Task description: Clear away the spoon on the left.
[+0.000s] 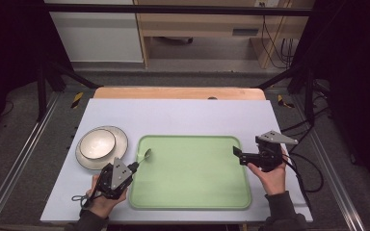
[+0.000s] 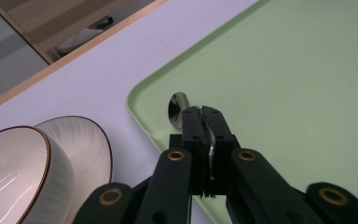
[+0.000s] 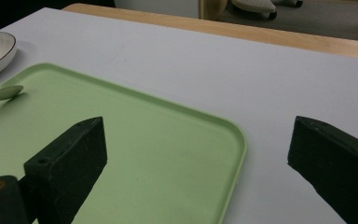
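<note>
My left gripper (image 1: 136, 165) is shut on the handle of a metal spoon (image 1: 147, 154). The spoon's bowl (image 2: 177, 109) hangs just over the near-left corner of the green tray (image 1: 197, 192). In the left gripper view the jaws pinch the handle between them, close above the tray's rim (image 2: 142, 119). My right gripper (image 1: 236, 152) stands open over the tray's right edge, nothing between its jaws; its view looks across the tray (image 3: 158, 154) to the spoon bowl (image 3: 3, 92) far off at the left.
A white bowl (image 1: 97, 143) with a dark rim sits on a white plate (image 1: 121, 139) left of the tray on the pale table cover (image 1: 183, 115); the bowl (image 2: 14, 172) is close beside the left jaws. The wooden table edge (image 1: 178, 92) runs along the back.
</note>
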A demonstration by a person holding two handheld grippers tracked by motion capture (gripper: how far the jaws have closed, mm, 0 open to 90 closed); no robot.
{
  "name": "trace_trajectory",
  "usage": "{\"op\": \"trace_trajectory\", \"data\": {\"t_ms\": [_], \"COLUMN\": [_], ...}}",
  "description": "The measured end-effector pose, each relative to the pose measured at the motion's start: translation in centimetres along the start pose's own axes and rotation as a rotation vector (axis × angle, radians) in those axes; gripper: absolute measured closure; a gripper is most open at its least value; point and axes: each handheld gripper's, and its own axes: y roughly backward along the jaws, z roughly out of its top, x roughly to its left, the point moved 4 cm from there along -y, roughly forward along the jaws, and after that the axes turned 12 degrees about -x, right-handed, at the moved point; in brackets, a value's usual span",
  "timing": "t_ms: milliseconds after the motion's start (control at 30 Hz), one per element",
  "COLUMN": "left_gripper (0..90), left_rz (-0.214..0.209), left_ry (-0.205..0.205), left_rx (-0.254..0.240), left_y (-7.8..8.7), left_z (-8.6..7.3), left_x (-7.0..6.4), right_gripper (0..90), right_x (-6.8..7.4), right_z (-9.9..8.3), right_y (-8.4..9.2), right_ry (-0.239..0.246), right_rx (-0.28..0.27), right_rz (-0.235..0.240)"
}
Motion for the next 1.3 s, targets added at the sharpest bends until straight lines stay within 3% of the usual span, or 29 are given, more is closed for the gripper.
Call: {"op": "trace_trajectory", "data": {"t_ms": [500, 1300], "left_gripper": [87.2, 80.4], "left_rz": [0.003, -0.048], "left_ry": [-0.041, -0.164], "left_rx": [0.01, 0.046], "left_y": [-0.4, -0.6], "left_z": [-0.1, -0.1], "left_x": [-0.7, -2.2], "right_gripper": [4.9, 4.8], "right_x": [0.0, 0.0], "right_z": [0.0, 0.0], "right_y": [0.0, 0.0], "right_ry": [0.0, 0.004], "right_rx": [0.003, 0.008], "right_rz": [0.002, 0.004]}}
